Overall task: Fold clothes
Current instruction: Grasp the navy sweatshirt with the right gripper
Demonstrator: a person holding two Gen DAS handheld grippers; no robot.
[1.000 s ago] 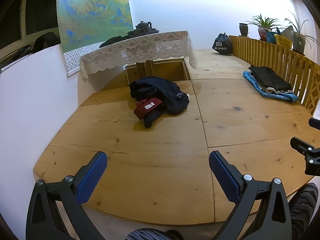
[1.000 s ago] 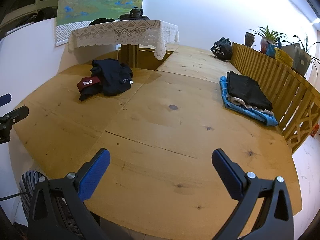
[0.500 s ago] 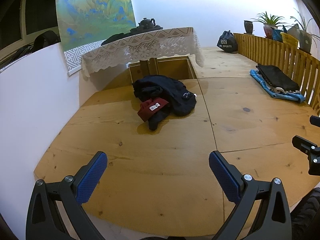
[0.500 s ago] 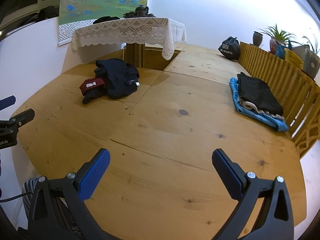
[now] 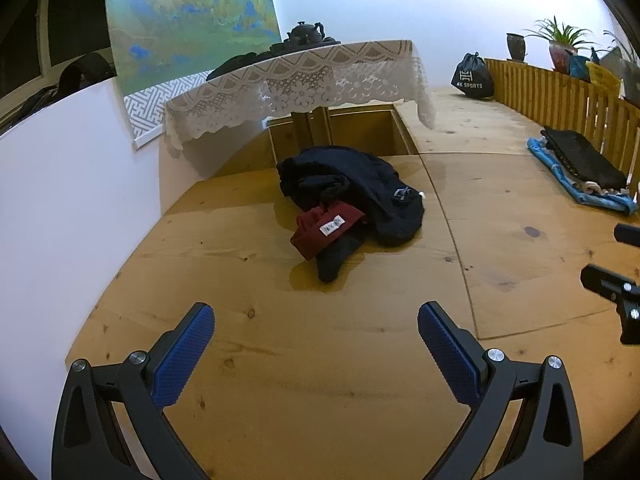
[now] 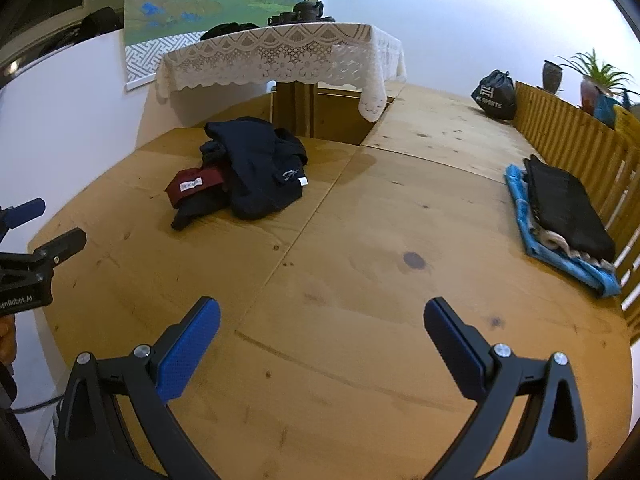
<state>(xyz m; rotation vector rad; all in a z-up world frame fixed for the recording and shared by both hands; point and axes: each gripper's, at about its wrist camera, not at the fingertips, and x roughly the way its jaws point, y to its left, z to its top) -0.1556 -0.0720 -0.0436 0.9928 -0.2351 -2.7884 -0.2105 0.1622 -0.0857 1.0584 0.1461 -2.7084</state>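
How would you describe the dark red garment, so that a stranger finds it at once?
Find the lace-covered table at the far wall. On the wooden platform before it lies a crumpled clothes heap. The dark red garment is at its near edge, the only red piece, with a small white label.

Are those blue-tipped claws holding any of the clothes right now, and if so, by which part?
Nothing is held. The left gripper and right gripper are both wide open above the bare wooden platform, short of the crumpled dark clothes pile.
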